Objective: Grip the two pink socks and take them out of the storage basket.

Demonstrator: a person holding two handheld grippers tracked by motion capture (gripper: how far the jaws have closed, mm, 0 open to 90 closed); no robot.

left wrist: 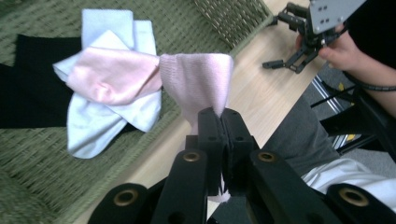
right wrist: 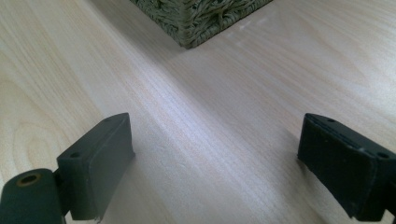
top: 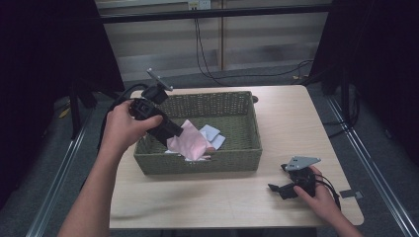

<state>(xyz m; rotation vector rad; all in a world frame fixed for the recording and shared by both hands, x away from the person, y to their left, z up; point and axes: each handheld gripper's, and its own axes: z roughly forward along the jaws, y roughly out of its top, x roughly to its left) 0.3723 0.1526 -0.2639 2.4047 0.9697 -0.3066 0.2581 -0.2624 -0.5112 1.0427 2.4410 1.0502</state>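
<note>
- Over the green woven basket point(top: 232, 157) we go: the left hand-held gripper point(left wrist: 219, 122) has its jaws pressed tight together on a pink sock point(left wrist: 198, 81), pinching it at one edge.
- From the high view, that left hand-held gripper point(top: 174, 131) reaches in over the basket's left end, gripped by the person's left hand point(top: 122, 127), and the pink sock point(top: 188, 142) hangs off it above the basket's near wall.
- The left gripper view shows the sock draped from the jaws out over the basket rim point(left wrist: 233, 21), its far end trailing back onto the pile inside.
- In that pile: a pale blue-white sock point(left wrist: 109, 112) lying under the pink one, and a black cloth point(left wrist: 32, 88) spread flat on the basket floor beside it.
- The basket sits in the middle of the tabletop point(top: 291, 113), closer to its left edge and far edge.
- Down by the tabletop's near right corner, the right hand-held gripper point(top: 281, 190) rests low in the person's right hand point(top: 321, 197), well apart from the basket.
- Its jaws stand wide apart, holding nothing; the right gripper view shows bare tabletop point(right wrist: 210, 135) between the fingers point(right wrist: 100, 161), and a corner of the basket point(right wrist: 196, 18) ahead.
</note>
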